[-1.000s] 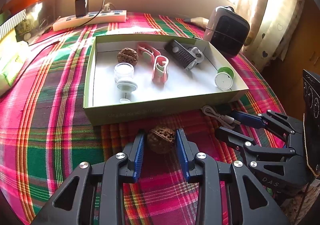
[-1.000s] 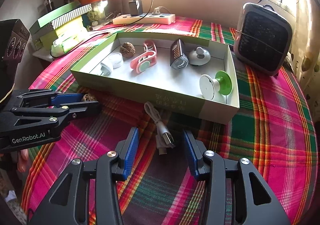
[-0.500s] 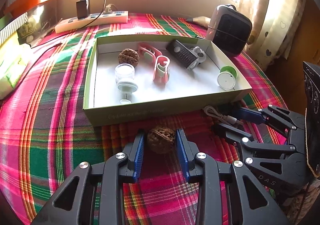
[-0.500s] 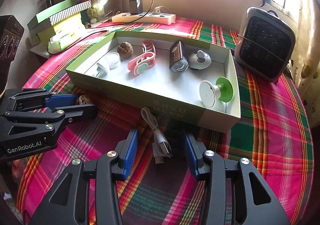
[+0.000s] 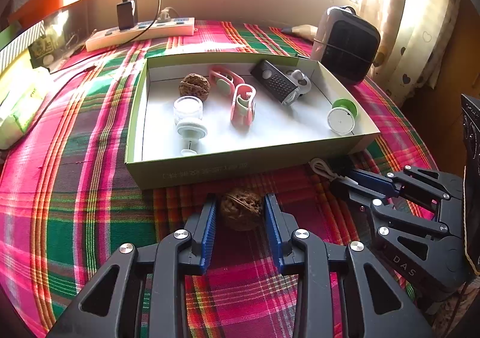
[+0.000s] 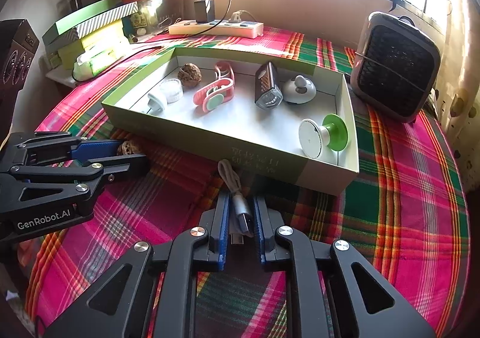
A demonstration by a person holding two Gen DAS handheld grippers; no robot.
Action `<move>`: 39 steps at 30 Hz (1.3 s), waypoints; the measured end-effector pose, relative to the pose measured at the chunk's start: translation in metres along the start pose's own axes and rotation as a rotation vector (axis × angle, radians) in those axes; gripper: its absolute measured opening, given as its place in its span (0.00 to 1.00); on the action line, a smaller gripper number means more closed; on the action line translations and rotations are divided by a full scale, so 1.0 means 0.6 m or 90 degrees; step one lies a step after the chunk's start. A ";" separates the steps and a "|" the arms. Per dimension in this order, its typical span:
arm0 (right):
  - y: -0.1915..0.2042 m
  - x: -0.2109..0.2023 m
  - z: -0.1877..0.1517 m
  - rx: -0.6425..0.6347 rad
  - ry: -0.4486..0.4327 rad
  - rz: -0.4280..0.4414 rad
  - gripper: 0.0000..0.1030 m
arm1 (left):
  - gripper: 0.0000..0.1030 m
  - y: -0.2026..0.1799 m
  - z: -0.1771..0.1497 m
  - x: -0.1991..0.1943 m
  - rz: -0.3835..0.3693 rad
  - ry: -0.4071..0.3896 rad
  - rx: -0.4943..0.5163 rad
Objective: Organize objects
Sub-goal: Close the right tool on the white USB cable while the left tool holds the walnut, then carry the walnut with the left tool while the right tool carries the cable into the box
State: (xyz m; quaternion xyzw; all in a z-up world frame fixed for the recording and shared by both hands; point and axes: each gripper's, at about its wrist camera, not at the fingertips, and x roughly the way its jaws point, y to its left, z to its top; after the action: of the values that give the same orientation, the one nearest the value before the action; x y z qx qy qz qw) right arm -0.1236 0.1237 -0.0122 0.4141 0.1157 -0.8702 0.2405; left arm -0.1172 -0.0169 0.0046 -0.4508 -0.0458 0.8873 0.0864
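The right wrist view shows the right gripper [image 6: 240, 218] squeezing the USB cable [image 6: 238, 206]. The left wrist view shows the left gripper [image 5: 240, 212], its jaws closing around a walnut [image 5: 241, 210] without touching it.

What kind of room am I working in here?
Most likely a home, at a table by a window: plaid tablecloth, heart-print curtain, power strip with a charger, and a small heater.

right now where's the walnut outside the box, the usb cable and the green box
walnut [image 5: 241, 210]: left wrist view, shell middle
usb cable [image 6: 241, 212]: right wrist view, silver plug
green box [image 5: 210, 171]: left wrist view, near wall
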 end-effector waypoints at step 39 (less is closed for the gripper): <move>-0.006 -0.031 -0.007 0.045 -0.030 0.025 0.12 | 0.28 -0.016 -0.001 -0.015 -0.003 -0.013 0.013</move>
State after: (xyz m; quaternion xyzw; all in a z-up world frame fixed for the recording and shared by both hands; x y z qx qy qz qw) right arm -0.1129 0.1344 -0.0005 0.4042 0.0710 -0.8783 0.2454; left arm -0.1105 -0.0093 0.0127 -0.4404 -0.0387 0.8922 0.0928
